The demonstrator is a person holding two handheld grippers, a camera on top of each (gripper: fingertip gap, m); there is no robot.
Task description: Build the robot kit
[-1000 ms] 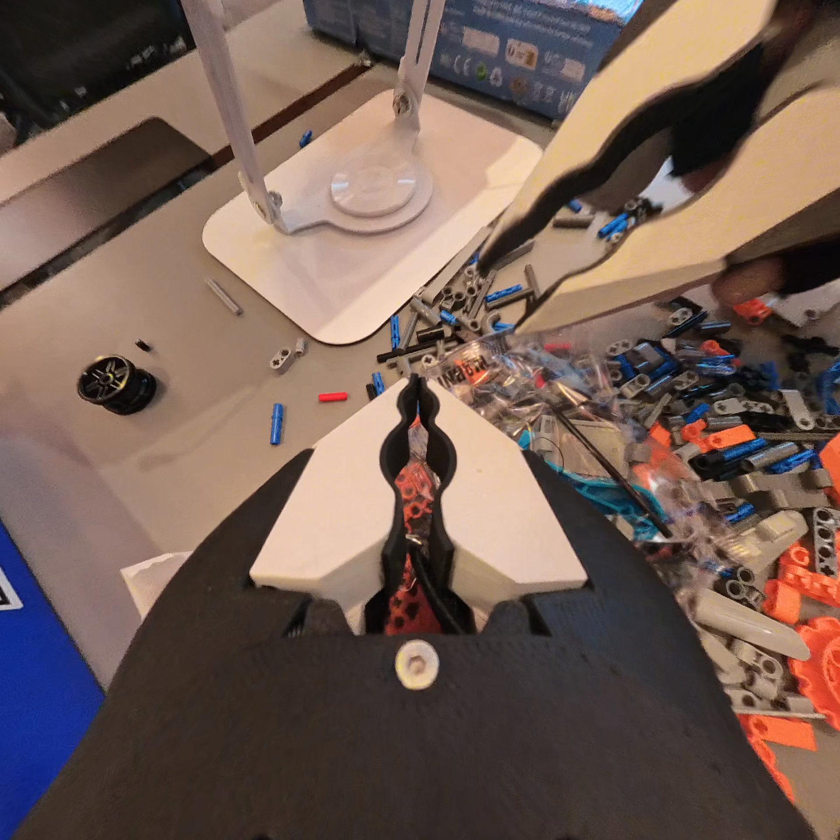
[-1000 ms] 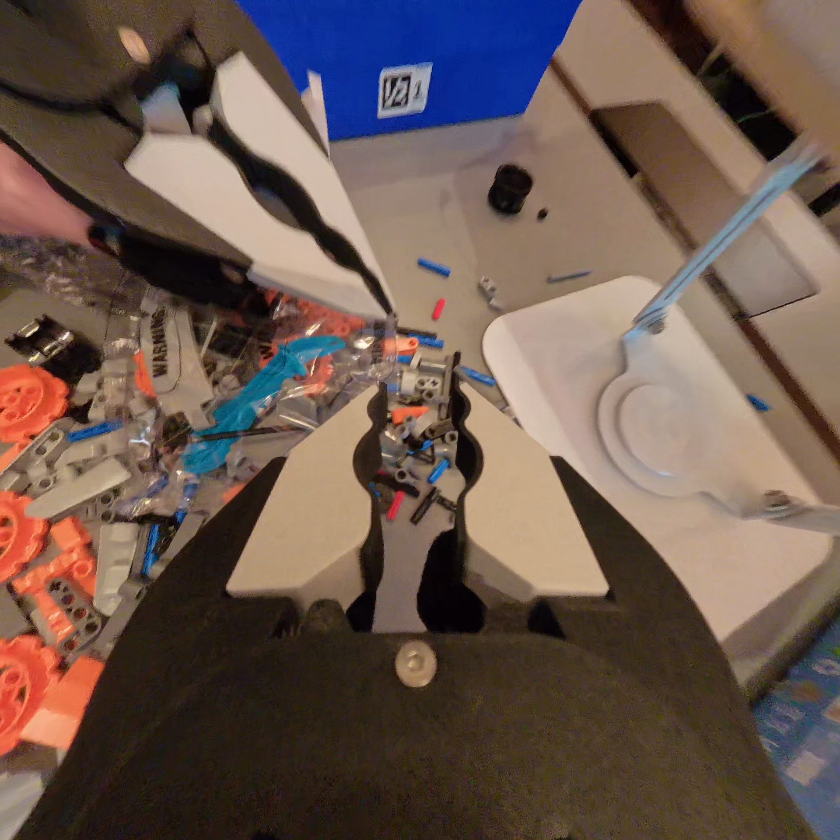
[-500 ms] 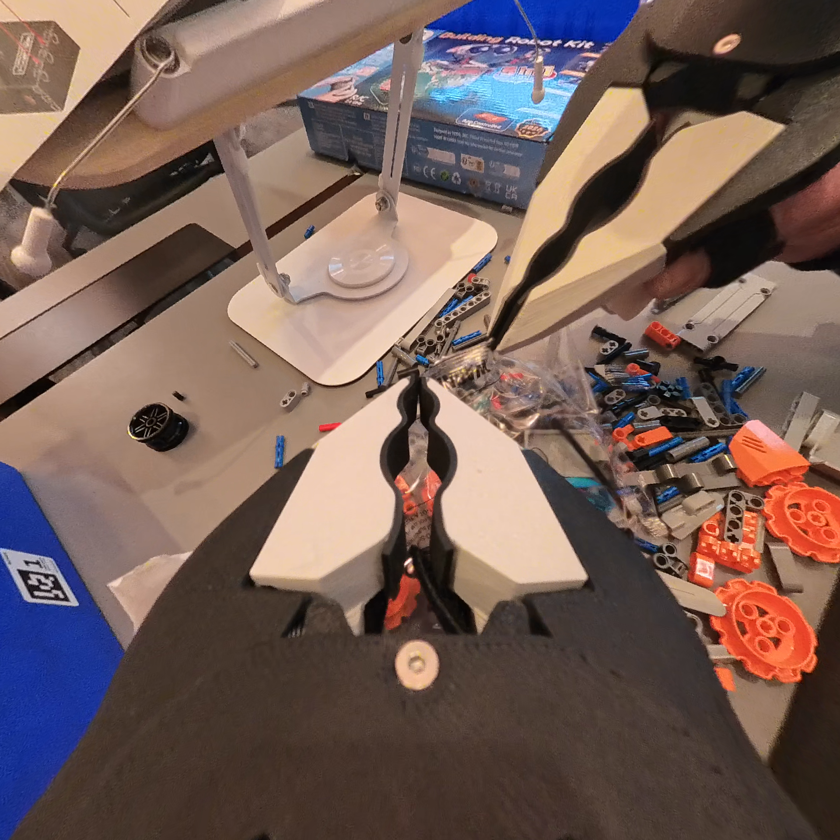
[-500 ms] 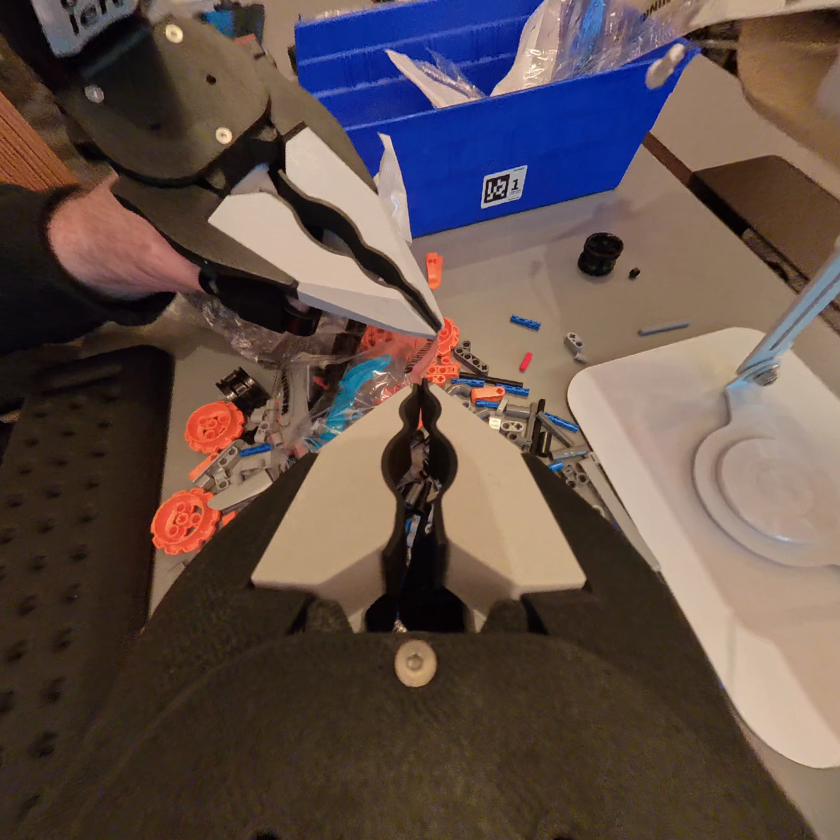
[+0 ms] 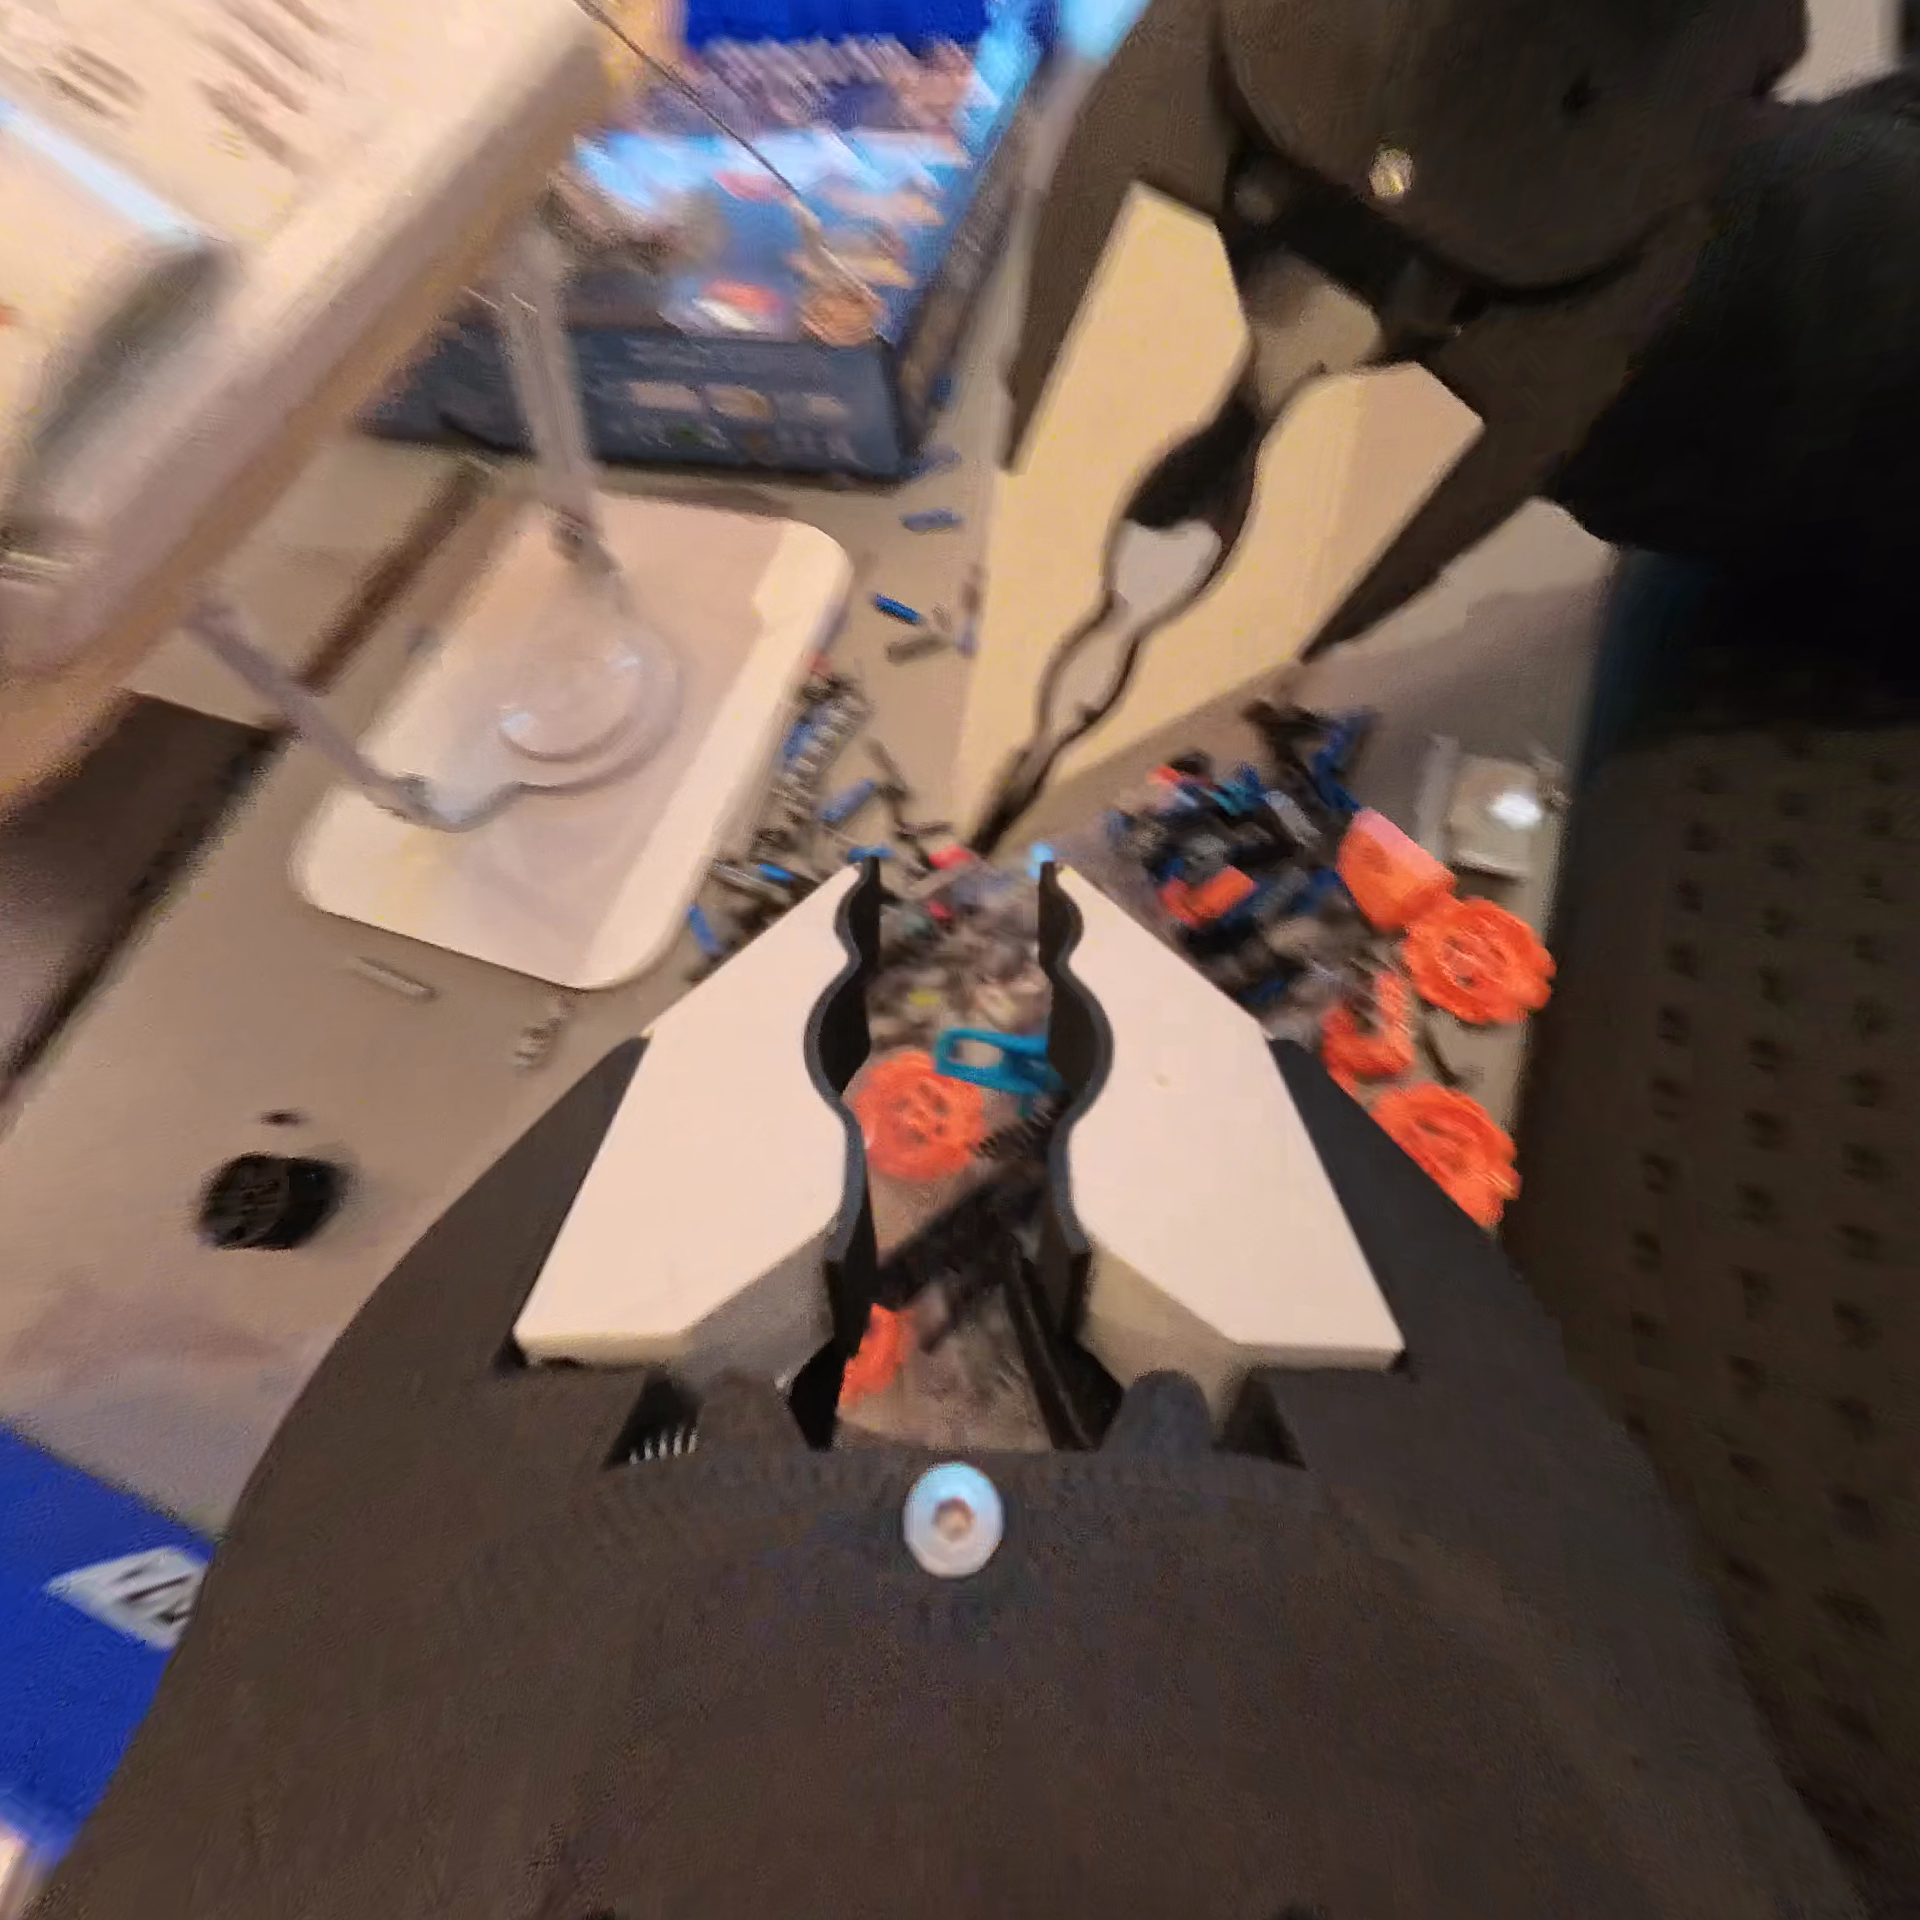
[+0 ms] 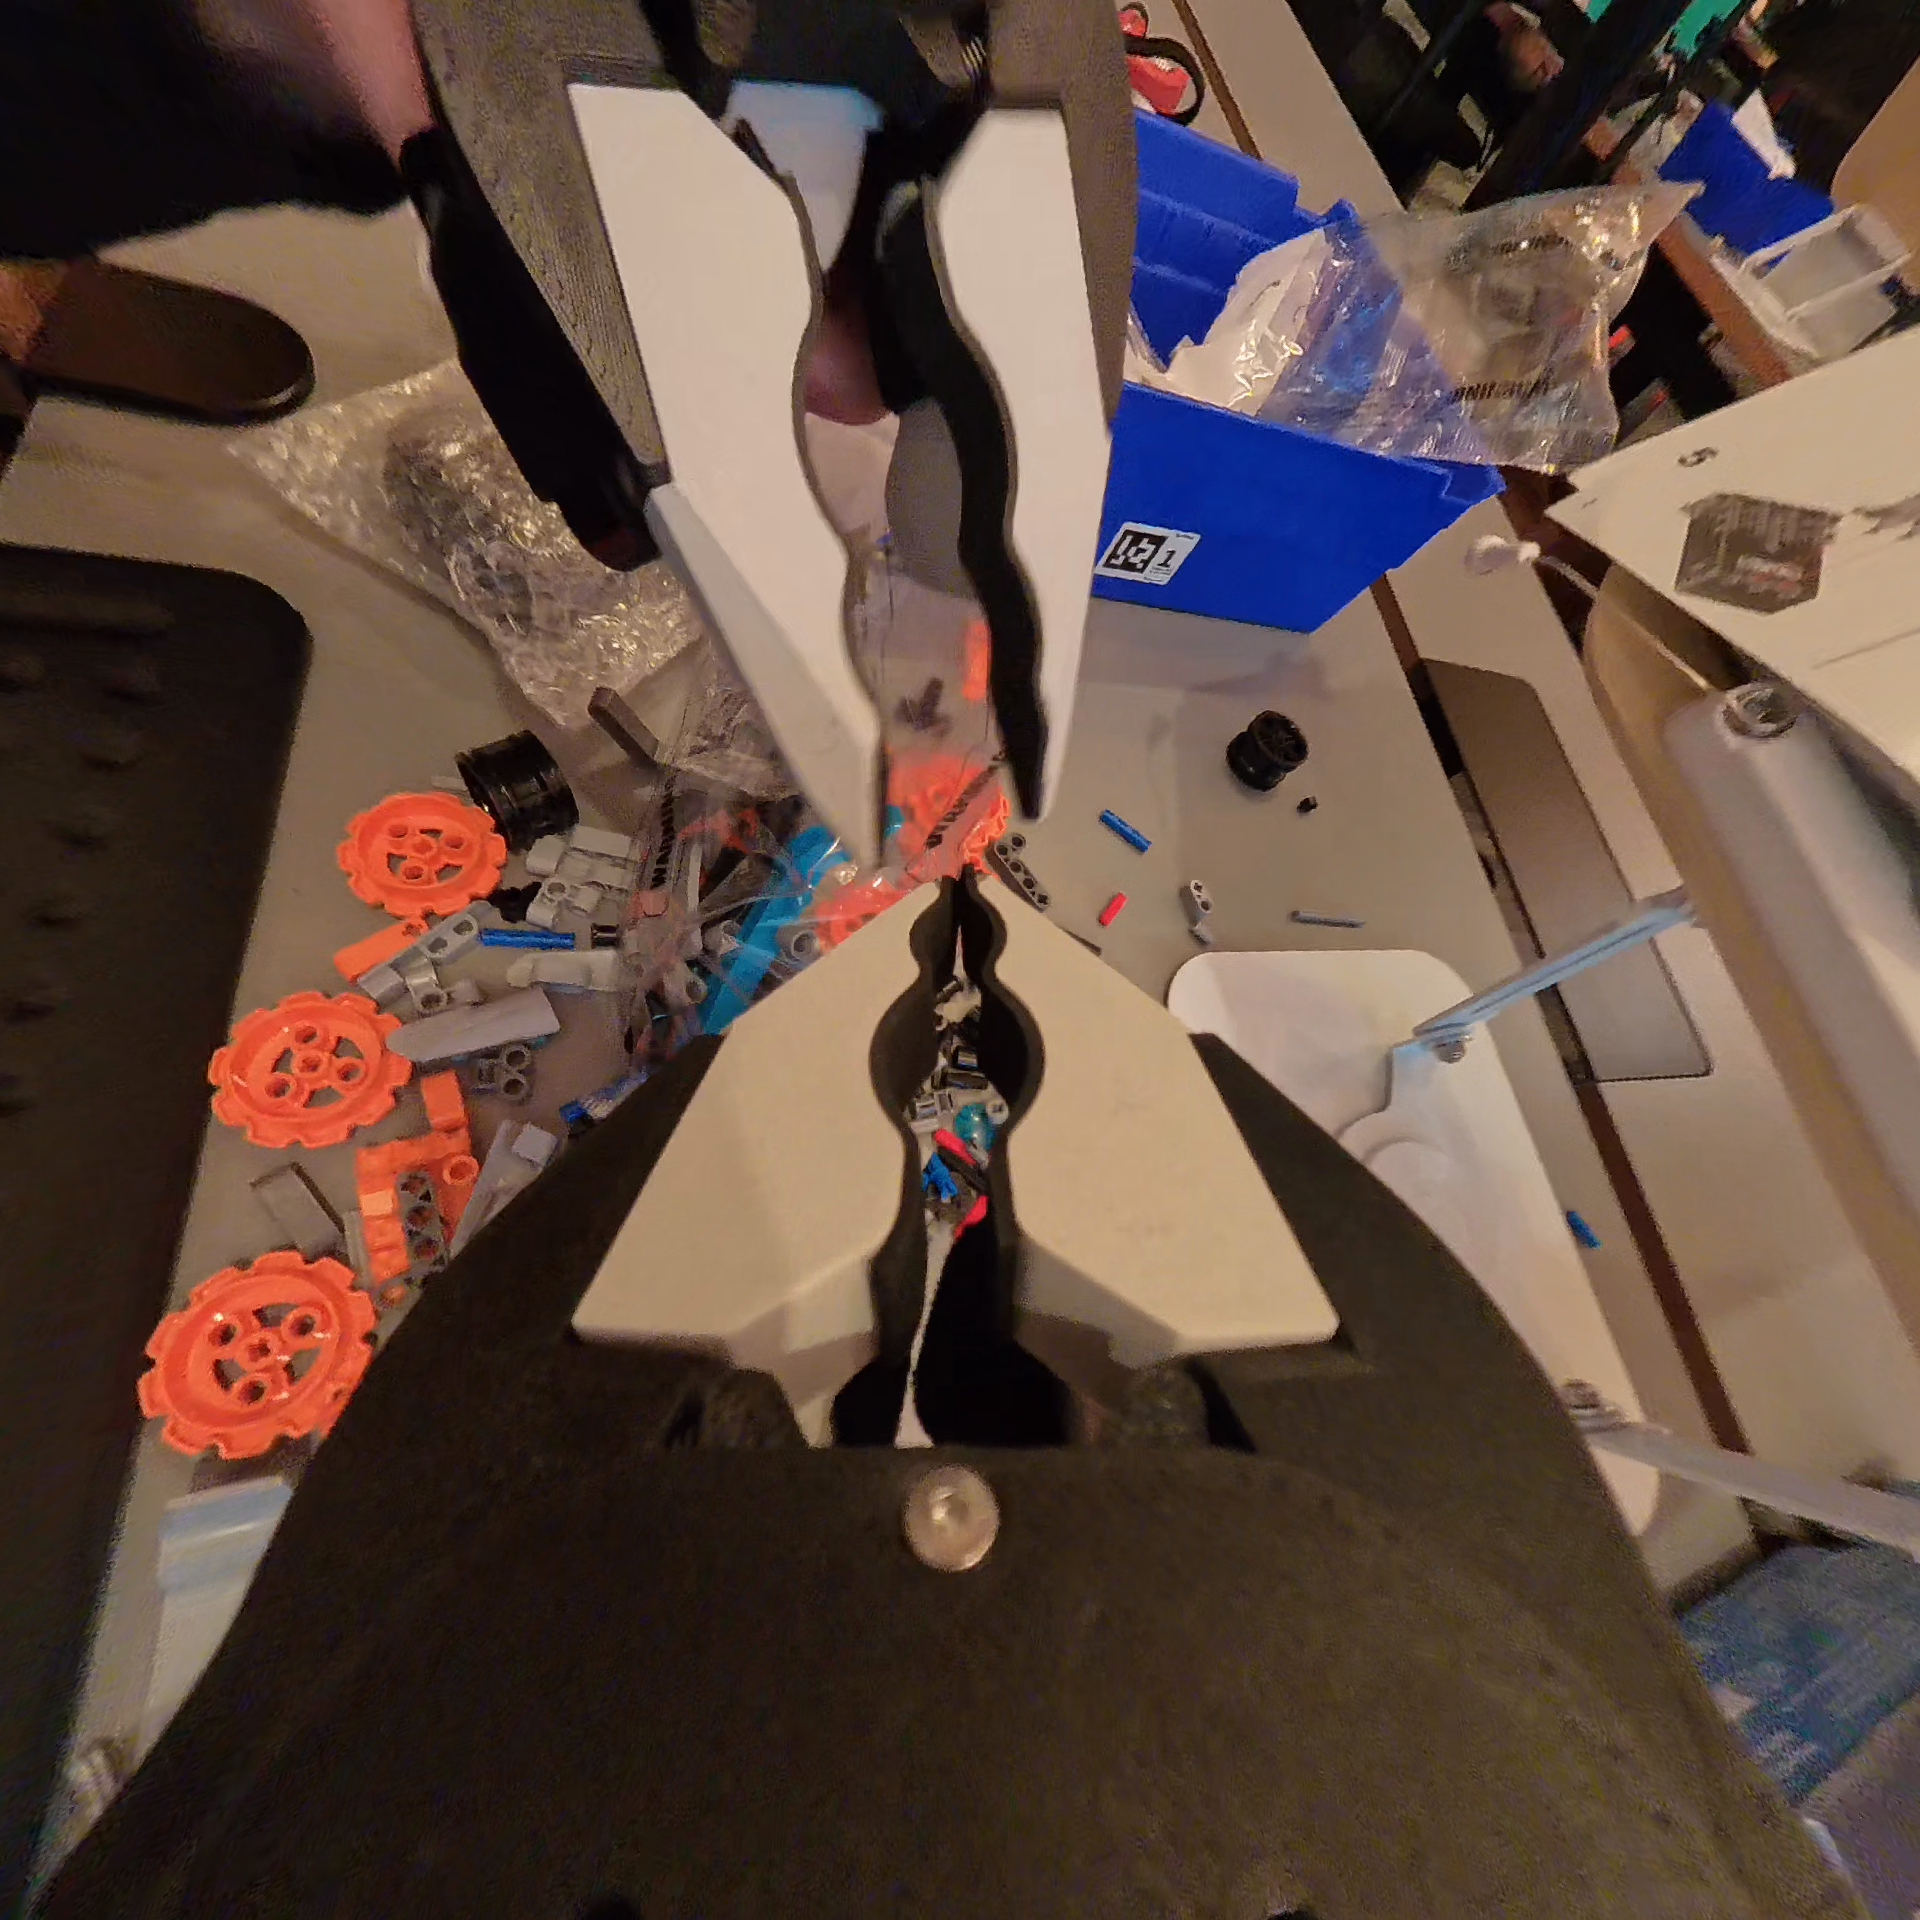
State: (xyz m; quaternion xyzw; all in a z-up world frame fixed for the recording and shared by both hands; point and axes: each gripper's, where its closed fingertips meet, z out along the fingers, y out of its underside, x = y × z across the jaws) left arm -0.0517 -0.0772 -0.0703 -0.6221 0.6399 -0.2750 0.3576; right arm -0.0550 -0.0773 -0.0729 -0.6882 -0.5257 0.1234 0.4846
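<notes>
Grey table [image 6: 1226,831], strewn with small building parts [image 6: 540,935] and orange gear wheels [image 6: 301,1070]; a blue bin [image 6: 1278,520] stands behind and a white lamp base [image 6: 1351,1039] alongside. The left gripper [image 5: 954,875] has its fingers parted, a clear plastic bag [image 6: 914,644] of parts loose between them. The right gripper [image 6: 958,883] has its fingers closed tip to tip on the bag's film, apparently pinching it just above the pile.

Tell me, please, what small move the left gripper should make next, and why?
Probably close the left gripper on the bag: its jaws stand open around the clear film, while the right gripper seems shut on the bag's edge.
</notes>
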